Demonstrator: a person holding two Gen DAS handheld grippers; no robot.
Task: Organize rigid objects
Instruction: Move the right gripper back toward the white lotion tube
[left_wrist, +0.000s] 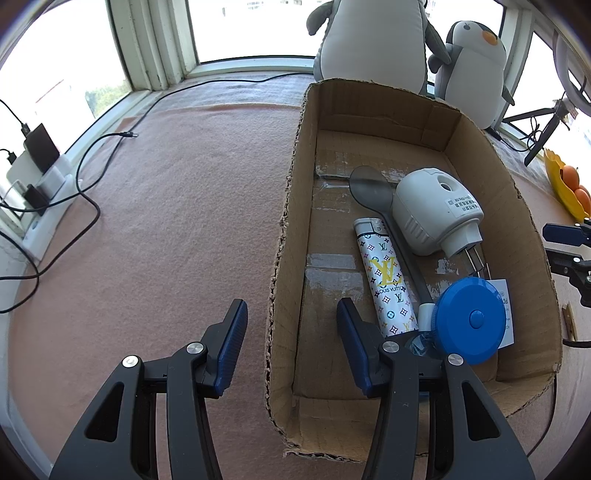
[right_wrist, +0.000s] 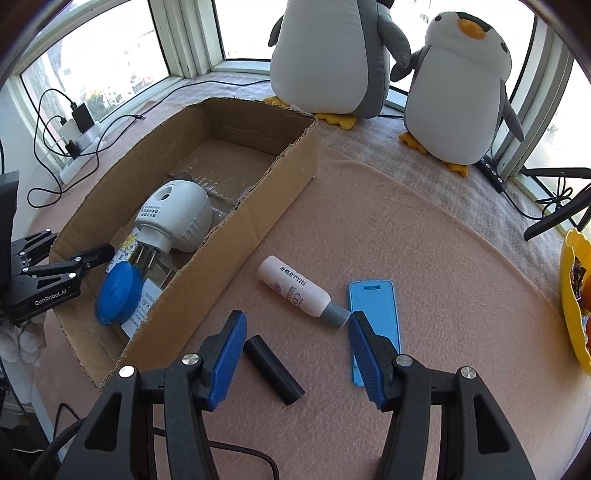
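Note:
A cardboard box (left_wrist: 291, 206) (right_wrist: 266, 206) holds a grey plug-in device (left_wrist: 428, 210) (right_wrist: 177, 214), a patterned white lighter (left_wrist: 384, 273), a grey spoon (left_wrist: 369, 186) and a blue round tape measure (left_wrist: 469, 319) (right_wrist: 118, 291). My left gripper (left_wrist: 291, 325) is open and empty, straddling the box's left wall; it also shows in the right wrist view (right_wrist: 55, 269). My right gripper (right_wrist: 297, 332) is open and empty above the mat. Between and ahead of its fingers lie a black cylinder (right_wrist: 273, 363), a pink bottle with a grey cap (right_wrist: 301, 290) and a blue flat card (right_wrist: 375, 306).
Two plush penguins (right_wrist: 332, 55) (right_wrist: 458, 92) stand behind the box by the window. A power strip with chargers and cables (left_wrist: 40, 173) lies at the left. A yellow bowl with oranges (right_wrist: 572, 295) sits at the right edge. A black stand's legs (right_wrist: 557, 210) are at the right.

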